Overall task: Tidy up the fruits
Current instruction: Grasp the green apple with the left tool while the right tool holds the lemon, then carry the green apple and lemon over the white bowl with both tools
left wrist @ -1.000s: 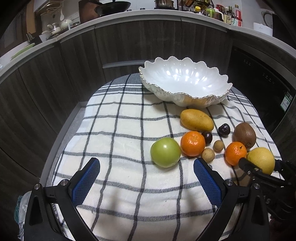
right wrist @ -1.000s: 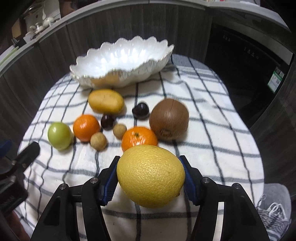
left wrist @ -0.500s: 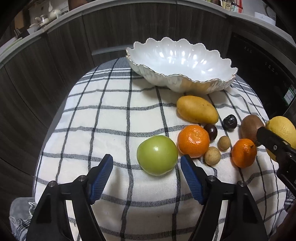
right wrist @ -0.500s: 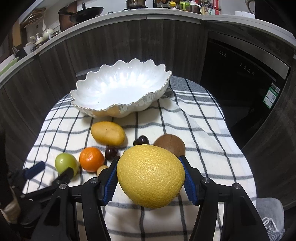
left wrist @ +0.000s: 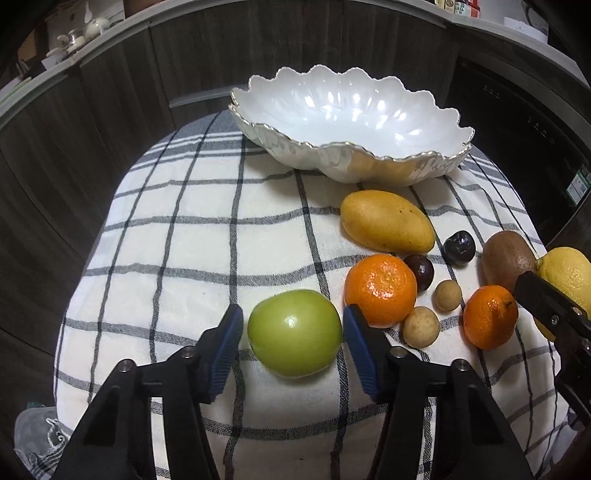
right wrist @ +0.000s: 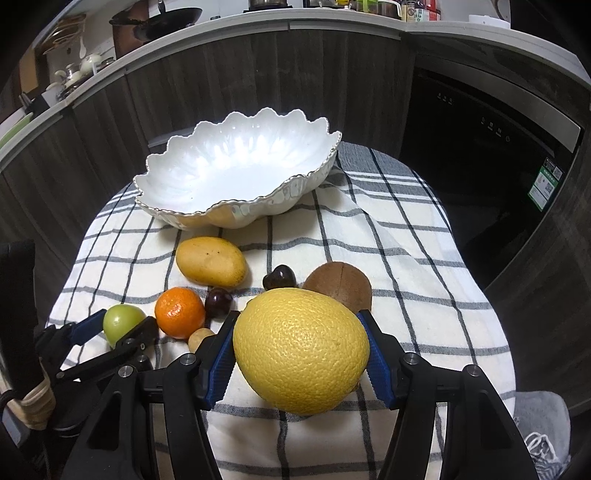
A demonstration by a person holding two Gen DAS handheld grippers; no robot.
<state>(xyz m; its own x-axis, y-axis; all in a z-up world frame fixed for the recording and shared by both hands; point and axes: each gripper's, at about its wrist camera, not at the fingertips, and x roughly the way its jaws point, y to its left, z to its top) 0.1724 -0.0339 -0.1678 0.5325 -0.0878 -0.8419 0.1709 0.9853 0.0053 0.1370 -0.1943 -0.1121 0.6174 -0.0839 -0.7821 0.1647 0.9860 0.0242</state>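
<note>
A white scalloped bowl [left wrist: 351,118] stands empty at the far side of the checked cloth [left wrist: 184,229]; it also shows in the right wrist view [right wrist: 236,177]. My left gripper [left wrist: 293,341] is open, its blue pads on either side of a green apple [left wrist: 293,332], with small gaps. My right gripper [right wrist: 301,354] is shut on a big yellow citrus [right wrist: 301,350] and holds it above the cloth. On the cloth lie a mango [left wrist: 386,221], two mandarins [left wrist: 380,290] [left wrist: 489,317], a kiwi [left wrist: 508,258], dark cherries [left wrist: 458,247] and small brown longans [left wrist: 421,326].
Dark cabinet fronts [right wrist: 258,81] curve around behind the table. A black appliance [right wrist: 480,147] stands at the right. The worktop above holds a pan [right wrist: 162,20] and bottles. The cloth's left half [left wrist: 166,258] is bare.
My left gripper has moved forward and narrowed around the green apple. My right gripper has lifted the yellow citrus up off the cloth.
</note>
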